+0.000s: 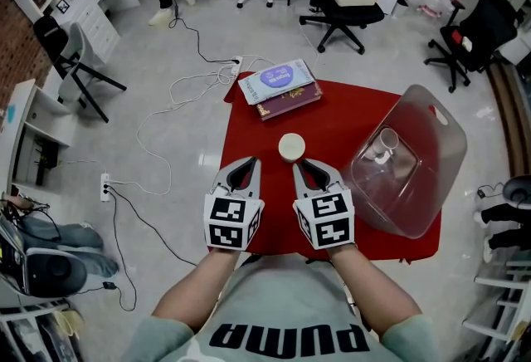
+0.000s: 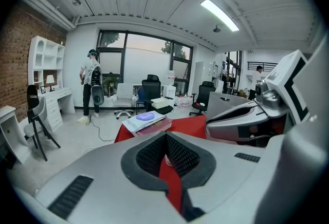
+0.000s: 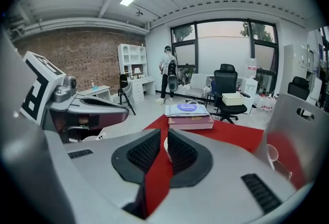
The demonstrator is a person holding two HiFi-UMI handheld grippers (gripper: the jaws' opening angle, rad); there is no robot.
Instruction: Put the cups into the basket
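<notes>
Your claws' own cameras hid most of the loose cup [image 1: 291, 147]. In the right gripper view only a pale sliver of it showed through the slit between the jaws, and in the left gripper view hardly more than a speck. The second cup [image 1: 387, 142] sat inside the clear basket [image 1: 423, 194], blurred by the plastic wall, so you could not tell whether it stood upright or leaned. In the right gripper view the basket itself was cut off at the picture's right edge.

Counted: two cups, one basket, two books, two claws.

Your left claw [image 1: 247, 164] had its jaws drawn together with nothing between them. Your right claw [image 1: 302, 166] was likewise pinched to a narrow slit and empty. The loose cup stood on the red worktop [image 1: 348, 124] just ahead of both claws, between their tips and nearer the right one, touching neither. The basket sat to the right of the right claw — near, but apart. The two books [image 1: 280, 88] lay stacked well beyond the cup, at the worktop's far edge.
</notes>
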